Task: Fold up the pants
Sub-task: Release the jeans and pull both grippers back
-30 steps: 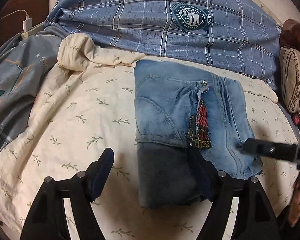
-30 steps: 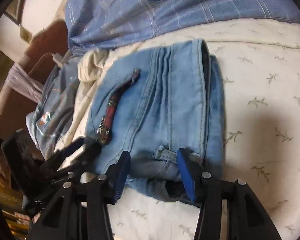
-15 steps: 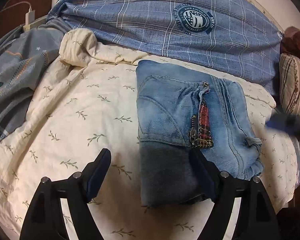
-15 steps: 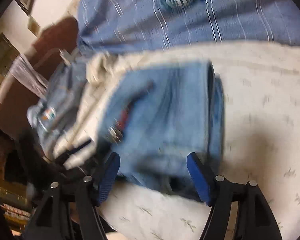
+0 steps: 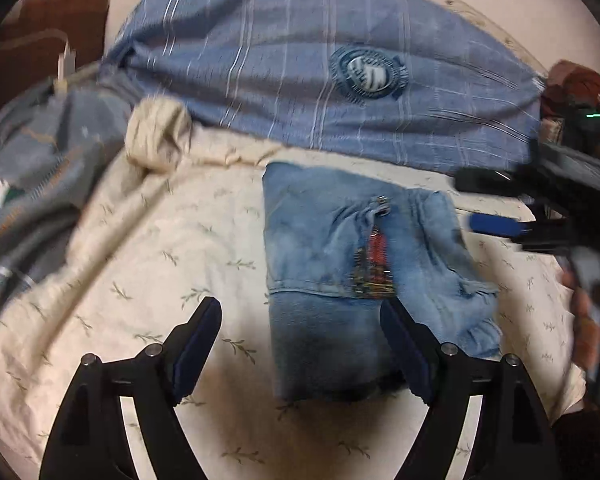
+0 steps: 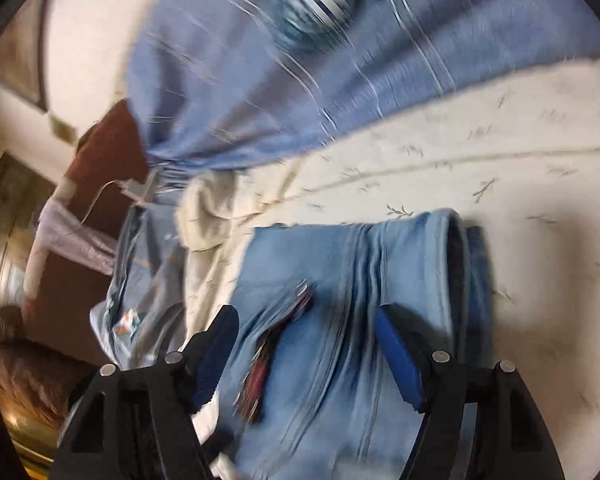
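The folded light-blue denim pants [image 5: 364, 280] lie on my cream leaf-print bedsheet [image 5: 172, 248] — a compact bundle, long axis running away from me. My left gripper [image 5: 300, 344] hangs spread and empty at its near left edge. My right gripper [image 6: 304, 352] — also apart, holding nothing — hovers directly over it, nearer.

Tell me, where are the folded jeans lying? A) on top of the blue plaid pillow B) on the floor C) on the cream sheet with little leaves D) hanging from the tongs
C: the folded jeans lie flat on the cream leaf-print sheet, in front of the blue plaid pillow, with no tongs gripping them.
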The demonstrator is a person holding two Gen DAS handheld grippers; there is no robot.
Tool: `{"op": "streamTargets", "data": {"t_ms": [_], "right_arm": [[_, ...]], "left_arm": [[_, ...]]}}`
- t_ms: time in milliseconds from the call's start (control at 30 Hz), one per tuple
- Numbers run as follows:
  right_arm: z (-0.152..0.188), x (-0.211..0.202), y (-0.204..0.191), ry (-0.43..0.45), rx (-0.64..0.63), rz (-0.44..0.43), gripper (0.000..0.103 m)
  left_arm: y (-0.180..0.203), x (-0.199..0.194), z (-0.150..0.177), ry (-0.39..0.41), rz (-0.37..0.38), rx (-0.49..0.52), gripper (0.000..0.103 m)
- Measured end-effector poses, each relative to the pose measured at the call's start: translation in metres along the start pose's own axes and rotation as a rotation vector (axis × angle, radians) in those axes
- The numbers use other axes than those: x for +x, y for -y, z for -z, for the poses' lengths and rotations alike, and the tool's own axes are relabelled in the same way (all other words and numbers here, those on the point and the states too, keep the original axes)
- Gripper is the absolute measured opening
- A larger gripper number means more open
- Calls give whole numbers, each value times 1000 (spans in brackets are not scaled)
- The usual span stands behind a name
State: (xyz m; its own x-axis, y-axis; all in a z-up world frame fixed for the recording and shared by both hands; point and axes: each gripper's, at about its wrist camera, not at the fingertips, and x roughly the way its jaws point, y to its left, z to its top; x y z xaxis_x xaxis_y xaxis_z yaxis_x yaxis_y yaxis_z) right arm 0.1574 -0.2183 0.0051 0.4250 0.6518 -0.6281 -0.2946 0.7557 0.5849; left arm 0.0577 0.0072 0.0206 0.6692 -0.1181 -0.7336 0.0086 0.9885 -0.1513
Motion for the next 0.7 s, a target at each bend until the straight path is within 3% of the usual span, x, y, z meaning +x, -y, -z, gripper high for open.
{"op": "streamTargets", "data": {"t_ms": [67,133,200,367,533,700], "right_arm": [[18,-28,-15,49,-109,62,78],[55,-60,-27,106,-212,150,85],[93,-79,-32,128,-287,225,86],[151,-87,-9,56,-257,348,90],[170,-102,-10,43,-281,377,90],[173,-106,-17,43,-303,393,90]], "left_arm": [[7,-15,5,17,9,5,82],[15,-31,16,24,29,-13,85],[23,-42,27,14,50,-28,86],[34,-64,38,-17,34,-76,86],[44,-76,36,-32,-8,-56,99],[44,-82,30,-38,-28,-76,103]]}}
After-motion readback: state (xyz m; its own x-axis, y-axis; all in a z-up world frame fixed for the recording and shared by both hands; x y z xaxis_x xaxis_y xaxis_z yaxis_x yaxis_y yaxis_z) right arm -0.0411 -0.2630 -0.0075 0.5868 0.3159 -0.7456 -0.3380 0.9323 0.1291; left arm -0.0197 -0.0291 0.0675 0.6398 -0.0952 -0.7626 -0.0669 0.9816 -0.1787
